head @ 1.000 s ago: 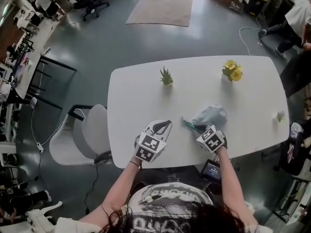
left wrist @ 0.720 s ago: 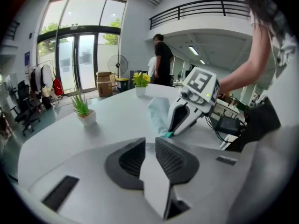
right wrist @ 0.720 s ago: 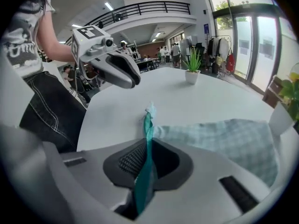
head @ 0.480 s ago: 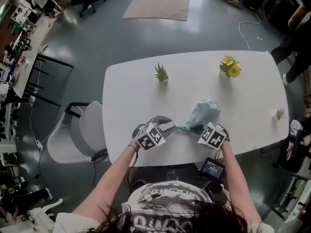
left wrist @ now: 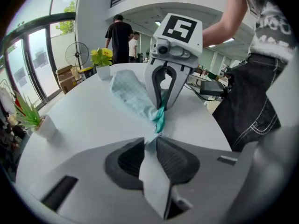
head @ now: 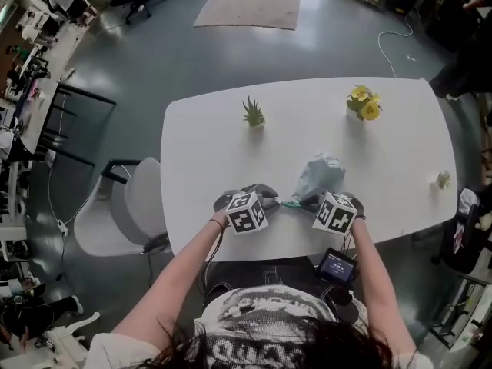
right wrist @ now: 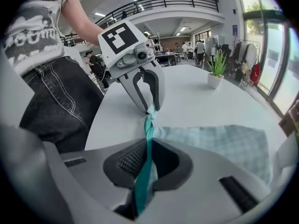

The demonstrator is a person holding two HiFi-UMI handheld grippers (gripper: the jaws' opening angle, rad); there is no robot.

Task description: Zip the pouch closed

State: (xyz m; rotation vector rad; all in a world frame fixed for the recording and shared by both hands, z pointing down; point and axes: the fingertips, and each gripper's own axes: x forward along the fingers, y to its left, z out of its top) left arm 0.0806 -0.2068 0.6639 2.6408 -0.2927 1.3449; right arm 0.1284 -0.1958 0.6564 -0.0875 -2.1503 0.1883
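On a white tabletop (head: 215, 137), the right gripper (right wrist: 149, 143) pinched the teal zipper edge (right wrist: 148, 125) of a pale pouch (head: 319, 171); the left gripper (left wrist: 154, 138), jaws just closing, nipped the pouch's end.

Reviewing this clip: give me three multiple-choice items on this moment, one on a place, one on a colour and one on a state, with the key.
1. Where does the pouch lie?
A) on the rug
B) on the white table, near the person's side
C) on the chair

2. What colour is the pouch's edge strip?
A) red
B) black
C) teal

3. The fingers of the right gripper are:
A) closed on the edge strip
B) wide apart and empty
C) closed on a plant pot

Key:
1 B: the head view shows it on the tabletop in front of the person.
2 C: the strip shows teal in the right gripper view.
3 A: the strip runs pinched between them.
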